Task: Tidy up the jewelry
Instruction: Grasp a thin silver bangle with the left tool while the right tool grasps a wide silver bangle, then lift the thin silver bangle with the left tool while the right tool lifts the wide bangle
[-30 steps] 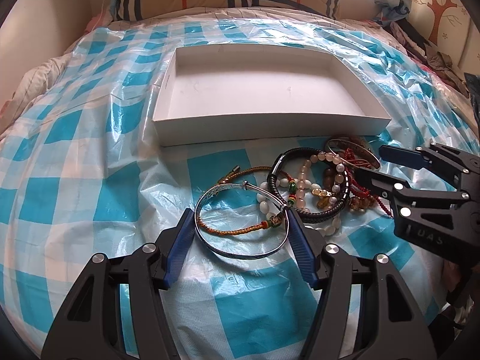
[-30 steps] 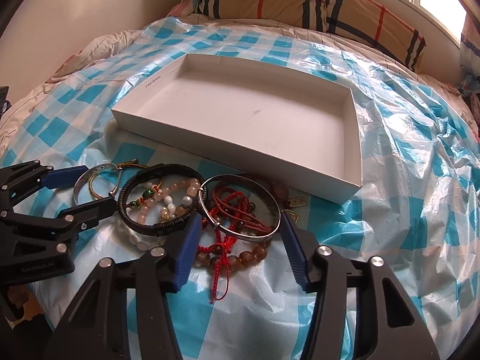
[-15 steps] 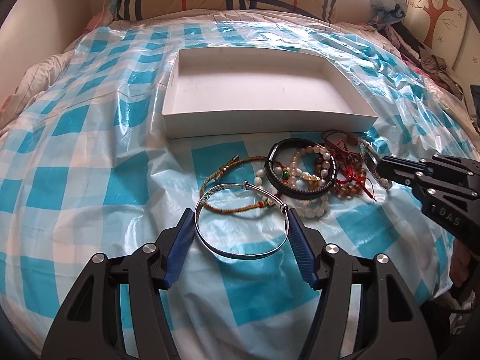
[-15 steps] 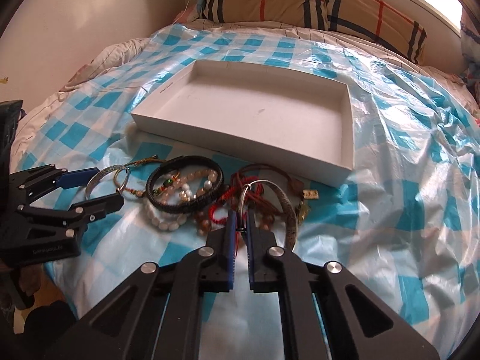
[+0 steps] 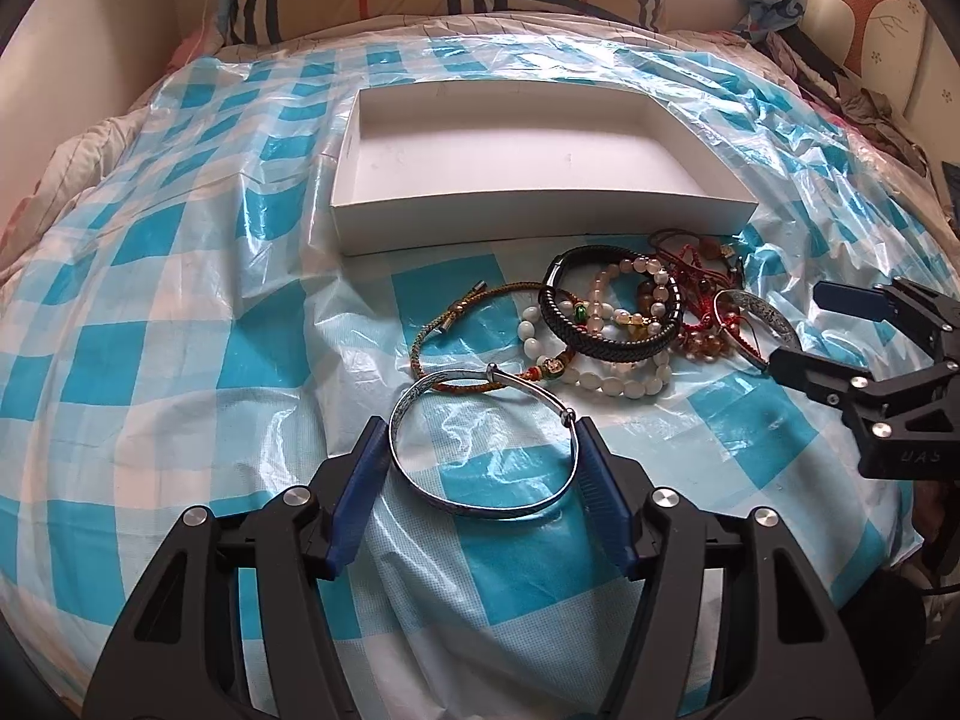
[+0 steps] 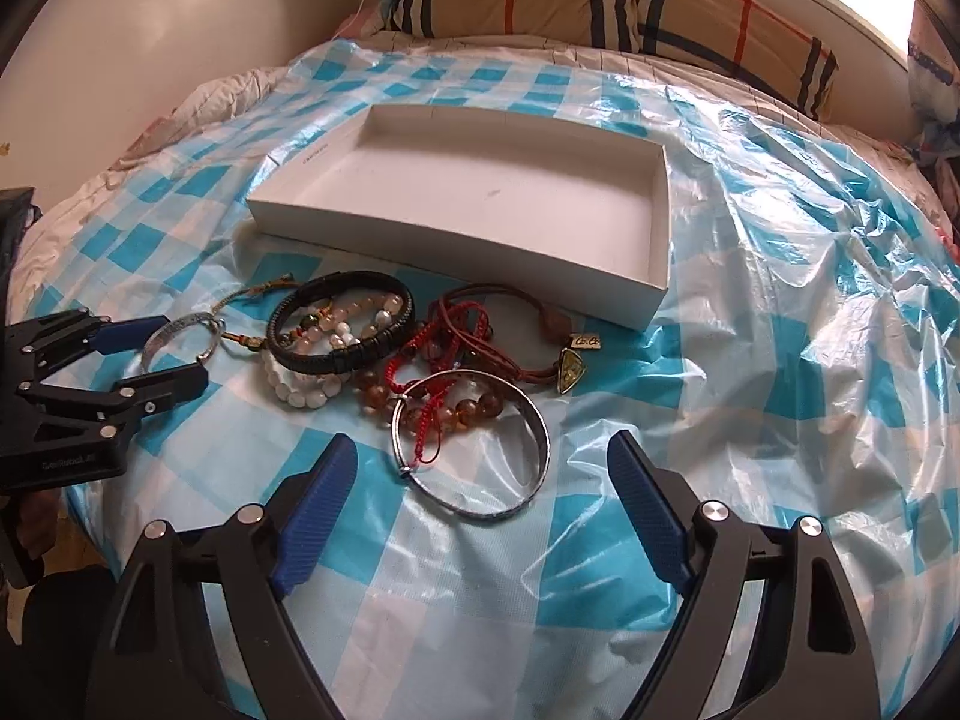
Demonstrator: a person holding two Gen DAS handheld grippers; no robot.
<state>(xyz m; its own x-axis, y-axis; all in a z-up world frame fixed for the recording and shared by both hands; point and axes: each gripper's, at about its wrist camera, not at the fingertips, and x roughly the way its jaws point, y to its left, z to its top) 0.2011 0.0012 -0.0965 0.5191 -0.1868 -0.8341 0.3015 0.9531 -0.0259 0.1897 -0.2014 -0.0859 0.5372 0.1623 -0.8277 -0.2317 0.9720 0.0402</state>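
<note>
A pile of bracelets (image 5: pixel 612 324) lies on the blue checked plastic sheet in front of an empty white box (image 5: pixel 528 144). My left gripper (image 5: pixel 486 468) is shut on a silver bangle (image 5: pixel 480 450), its blue pads touching both sides of the ring. My right gripper (image 6: pixel 480 498) is open; a second silver bangle (image 6: pixel 474 450) lies flat between its fingers, touching neither pad. That bangle lies over red cords and amber beads (image 6: pixel 432 408). A black braided bracelet (image 6: pixel 342 330) and white beads (image 6: pixel 300 390) lie to the left. The box also shows in the right wrist view (image 6: pixel 480 192).
The plastic sheet (image 5: pixel 180 330) covers a bed. A plaid pillow (image 6: pixel 600 0) lies behind the box. A wall (image 6: pixel 150 30) stands at the left. Clothes (image 5: pixel 840 78) are heaped at the far right. The bed edge drops off near both grippers.
My right gripper was shut on the second bangle half a second ago; it has opened wide and the bangle now lies flat. My left gripper still holds its bangle and has drawn back.
</note>
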